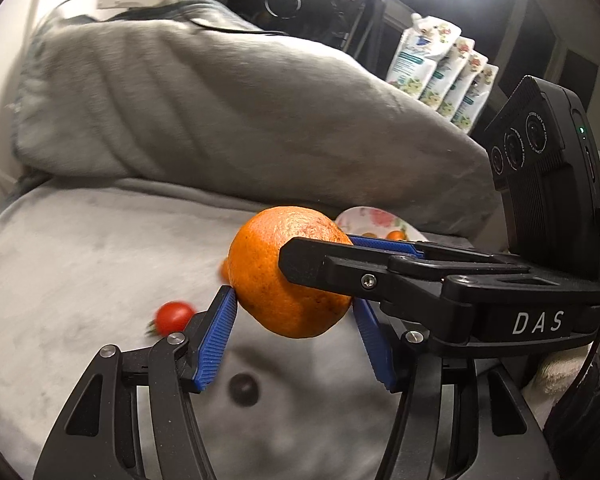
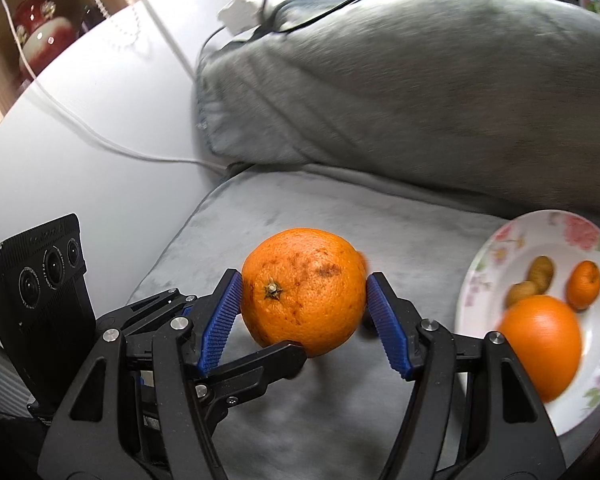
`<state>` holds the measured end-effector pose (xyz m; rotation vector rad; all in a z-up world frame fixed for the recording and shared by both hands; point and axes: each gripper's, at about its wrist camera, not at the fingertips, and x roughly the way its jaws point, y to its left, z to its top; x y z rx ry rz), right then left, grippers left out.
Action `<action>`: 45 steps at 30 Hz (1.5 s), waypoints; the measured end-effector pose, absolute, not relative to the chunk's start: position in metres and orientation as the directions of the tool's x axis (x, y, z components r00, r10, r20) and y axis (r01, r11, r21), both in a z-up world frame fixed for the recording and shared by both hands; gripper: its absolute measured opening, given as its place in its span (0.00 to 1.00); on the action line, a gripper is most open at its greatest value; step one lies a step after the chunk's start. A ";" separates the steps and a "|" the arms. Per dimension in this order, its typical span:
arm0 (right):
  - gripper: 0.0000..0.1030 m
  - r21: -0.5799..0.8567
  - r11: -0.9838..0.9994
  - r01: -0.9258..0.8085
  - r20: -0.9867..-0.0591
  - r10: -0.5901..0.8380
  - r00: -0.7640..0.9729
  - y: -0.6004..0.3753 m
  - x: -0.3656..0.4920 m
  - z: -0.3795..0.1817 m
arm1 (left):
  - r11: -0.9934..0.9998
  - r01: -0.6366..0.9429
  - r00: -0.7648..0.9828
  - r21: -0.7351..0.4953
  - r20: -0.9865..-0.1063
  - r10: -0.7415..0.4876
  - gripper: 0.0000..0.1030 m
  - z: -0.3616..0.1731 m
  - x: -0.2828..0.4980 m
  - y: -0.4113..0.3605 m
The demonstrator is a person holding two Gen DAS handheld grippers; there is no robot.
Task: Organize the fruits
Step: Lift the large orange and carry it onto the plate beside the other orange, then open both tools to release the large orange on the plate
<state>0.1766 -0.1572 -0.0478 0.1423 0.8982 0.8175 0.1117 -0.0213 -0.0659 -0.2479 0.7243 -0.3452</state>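
A large orange (image 1: 288,276) hangs above the grey sofa cushion (image 1: 80,272), and both grippers have their blue pads against it. My left gripper (image 1: 296,300) holds it from below in the left wrist view. My right gripper (image 2: 304,292) is shut on the same orange (image 2: 304,288), crossing it from the right. A floral plate (image 2: 496,248) at the right holds another orange (image 2: 540,340), a small mandarin (image 2: 584,284) and two brownish fruits (image 2: 532,280). A cherry tomato (image 1: 174,316) and a dark round fruit (image 1: 244,388) lie on the cushion.
A big grey pillow (image 1: 220,112) lies behind the cushion, with a white adapter and cables (image 2: 244,12) on it. Refill pouches (image 1: 444,76) stand at the back right. A white cable (image 2: 100,140) runs along the wall (image 2: 80,100) at the left.
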 end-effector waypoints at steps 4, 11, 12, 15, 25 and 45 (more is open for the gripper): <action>0.65 0.430 0.715 -0.552 -0.635 0.674 0.377 -0.178 0.183 -0.045 | 0.908 0.251 0.687 -0.336 -0.599 -0.412 0.58 -0.062 0.121 -0.036; 0.65 0.435 0.744 -0.507 -0.633 0.653 0.415 -0.209 0.199 -0.046 | 0.895 0.297 0.663 -0.331 -0.603 -0.443 0.58 -0.059 0.141 -0.065; 0.65 0.436 0.748 -0.500 -0.634 0.650 0.419 -0.213 0.202 -0.046 | 0.894 0.302 0.660 -0.331 -0.604 -0.447 0.58 -0.059 0.143 -0.068; 0.65 0.439 0.757 -0.485 -0.637 0.643 0.426 -0.223 0.209 -0.048 | 0.890 0.313 0.650 -0.332 -0.608 -0.456 0.58 -0.060 0.150 -0.077; 0.65 0.434 0.782 -0.448 -0.651 0.616 0.444 -0.242 0.228 -0.054 | 0.887 0.334 0.633 -0.318 -0.621 -0.461 0.58 -0.063 0.167 -0.096; 0.65 0.462 0.796 -0.391 -0.650 0.604 0.461 -0.262 0.244 -0.063 | 0.886 0.345 0.620 -0.309 -0.634 -0.462 0.57 -0.070 0.181 -0.103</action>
